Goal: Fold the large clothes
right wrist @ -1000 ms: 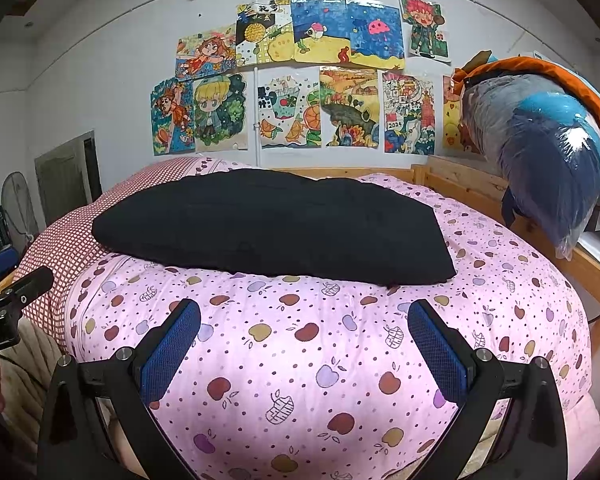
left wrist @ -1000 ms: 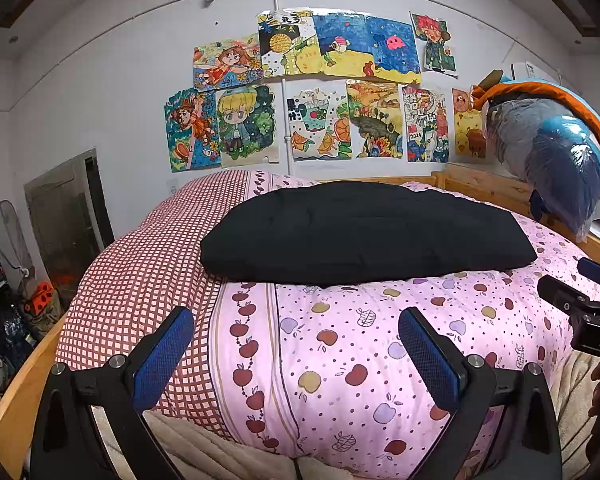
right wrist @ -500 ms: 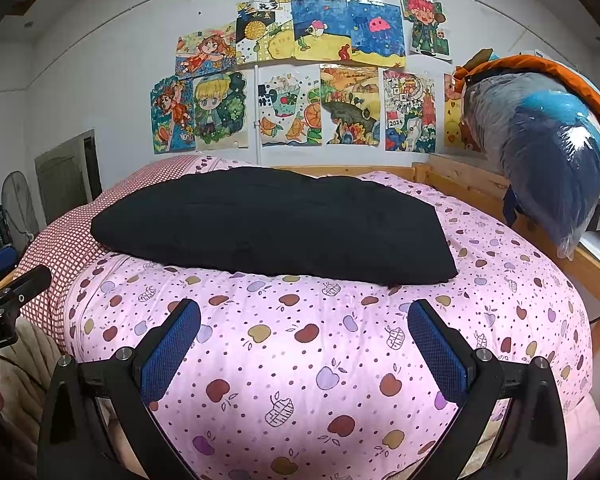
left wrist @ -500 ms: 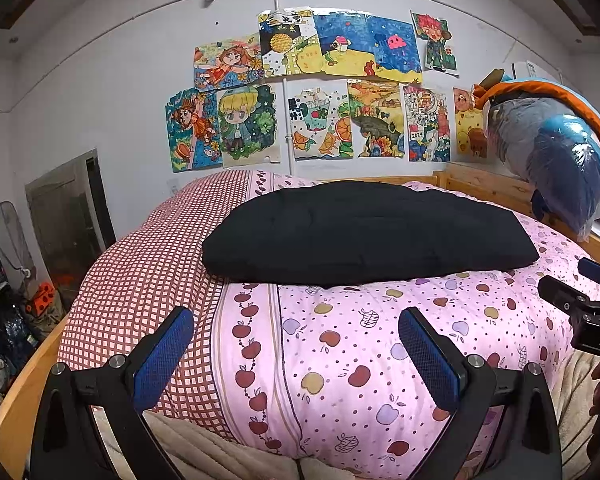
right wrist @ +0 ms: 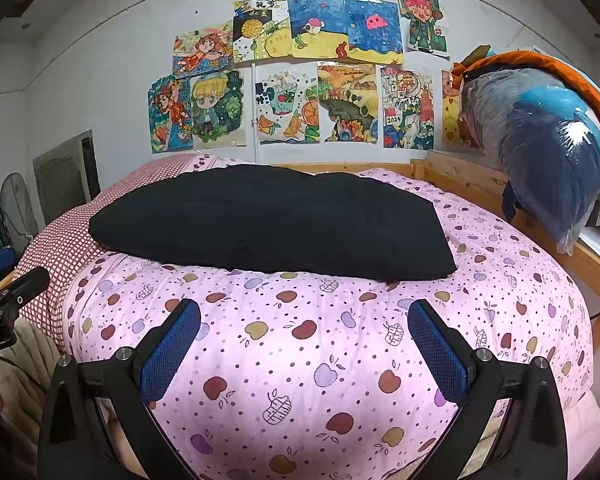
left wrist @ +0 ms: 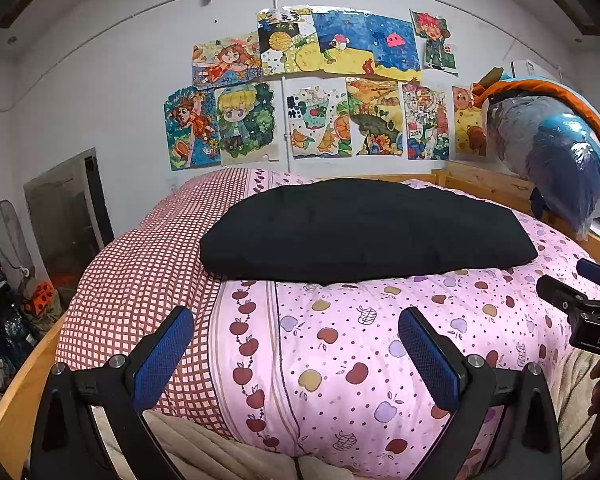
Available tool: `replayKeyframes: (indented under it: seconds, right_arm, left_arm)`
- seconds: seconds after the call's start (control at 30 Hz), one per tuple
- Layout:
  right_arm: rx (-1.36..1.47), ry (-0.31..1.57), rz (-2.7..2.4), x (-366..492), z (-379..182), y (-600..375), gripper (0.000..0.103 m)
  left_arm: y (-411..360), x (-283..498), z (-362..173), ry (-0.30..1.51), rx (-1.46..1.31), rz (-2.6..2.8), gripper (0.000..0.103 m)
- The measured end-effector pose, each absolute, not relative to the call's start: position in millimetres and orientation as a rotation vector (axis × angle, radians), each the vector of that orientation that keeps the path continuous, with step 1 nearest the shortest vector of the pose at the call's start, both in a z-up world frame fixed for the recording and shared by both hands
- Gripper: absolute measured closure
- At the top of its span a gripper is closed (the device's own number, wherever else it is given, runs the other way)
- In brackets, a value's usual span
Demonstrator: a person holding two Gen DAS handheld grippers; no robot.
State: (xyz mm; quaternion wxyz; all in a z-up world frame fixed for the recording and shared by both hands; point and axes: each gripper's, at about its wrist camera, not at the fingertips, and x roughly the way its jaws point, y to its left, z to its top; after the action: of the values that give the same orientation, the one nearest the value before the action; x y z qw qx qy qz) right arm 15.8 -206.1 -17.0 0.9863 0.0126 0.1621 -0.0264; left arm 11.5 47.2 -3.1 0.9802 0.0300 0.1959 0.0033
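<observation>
The black garment (left wrist: 364,232) lies flat as a wide folded slab on the pink apple-print quilt (left wrist: 380,340), its left end reaching onto the quilt's red checked part. The left tool (left wrist: 296,360) hangs short of the garment's near edge, fingers spread wide and holding nothing; the right tool (right wrist: 304,352) likewise gapes empty before that edge. If another fold is wanted, each tool would do best to pinch a near corner of the garment through all layers, lift together, and carry the edge evenly away toward the drawings on the wall (right wrist: 300,80) beyond the garment.
</observation>
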Motion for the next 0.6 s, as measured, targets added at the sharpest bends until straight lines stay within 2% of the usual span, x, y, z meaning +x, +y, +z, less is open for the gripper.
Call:
replayKeyframes:
  seconds: [0.6]
  right_arm:
    - [0.022,0.327,-0.052,14.6,-16.9,-201.3,0.001]
  left_arm:
    - [52.4,13.8,-3.5,0.396,0.06,0.011,0.0]
